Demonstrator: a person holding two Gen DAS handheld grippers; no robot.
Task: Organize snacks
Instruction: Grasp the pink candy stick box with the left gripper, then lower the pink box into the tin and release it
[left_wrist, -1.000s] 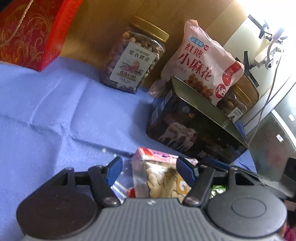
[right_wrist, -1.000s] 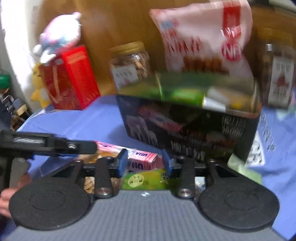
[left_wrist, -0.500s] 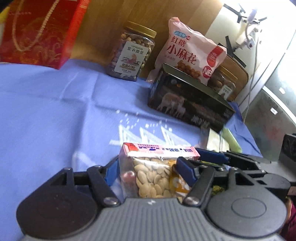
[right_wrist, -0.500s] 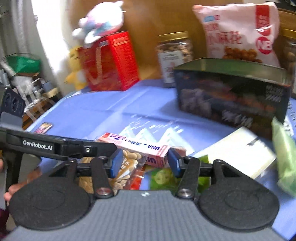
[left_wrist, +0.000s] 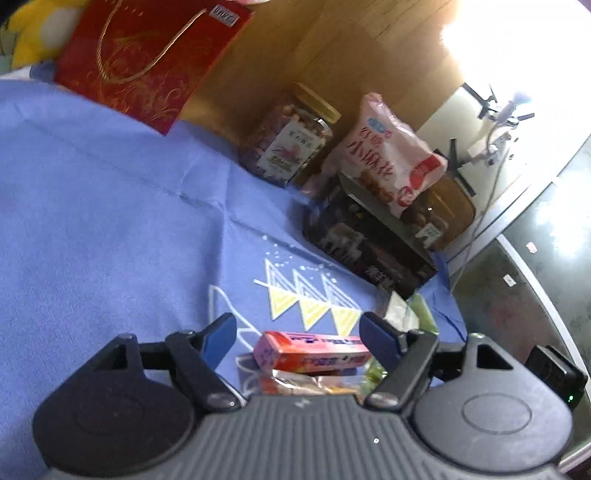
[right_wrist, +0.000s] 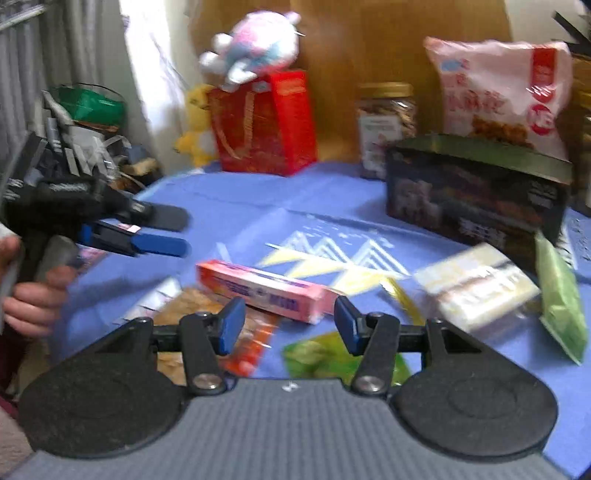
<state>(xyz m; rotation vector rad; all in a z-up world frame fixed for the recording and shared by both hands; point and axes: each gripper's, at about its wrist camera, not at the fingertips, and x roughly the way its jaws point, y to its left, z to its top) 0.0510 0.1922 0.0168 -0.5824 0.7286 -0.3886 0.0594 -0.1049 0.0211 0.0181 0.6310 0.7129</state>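
Observation:
A pink snack box (left_wrist: 314, 355) (right_wrist: 260, 288) lies on the blue cloth on top of a clear bag of nuts (left_wrist: 306, 384) (right_wrist: 192, 306). My left gripper (left_wrist: 298, 332) is open above them, holding nothing; it also shows in the right wrist view (right_wrist: 162, 230). My right gripper (right_wrist: 288, 325) is open and empty, just short of the pink box. A green packet (right_wrist: 325, 354) lies under it. A pale wafer pack (right_wrist: 476, 284) and a green bag (right_wrist: 561, 299) lie to the right. The dark open tin (left_wrist: 365, 243) (right_wrist: 476, 195) stands behind.
A nut jar (left_wrist: 288, 140) (right_wrist: 386, 125), a pink pastry bag (left_wrist: 388, 155) (right_wrist: 498, 88) and a second jar (left_wrist: 443, 210) stand behind the tin against a wooden wall. A red gift bag (left_wrist: 147, 59) (right_wrist: 266, 125) with plush toys (right_wrist: 255, 48) stands at the far left.
Both grippers have pulled back from the tin and opened wider. The left gripper let go of the nut bag and pink box, which now lie on the cloth.

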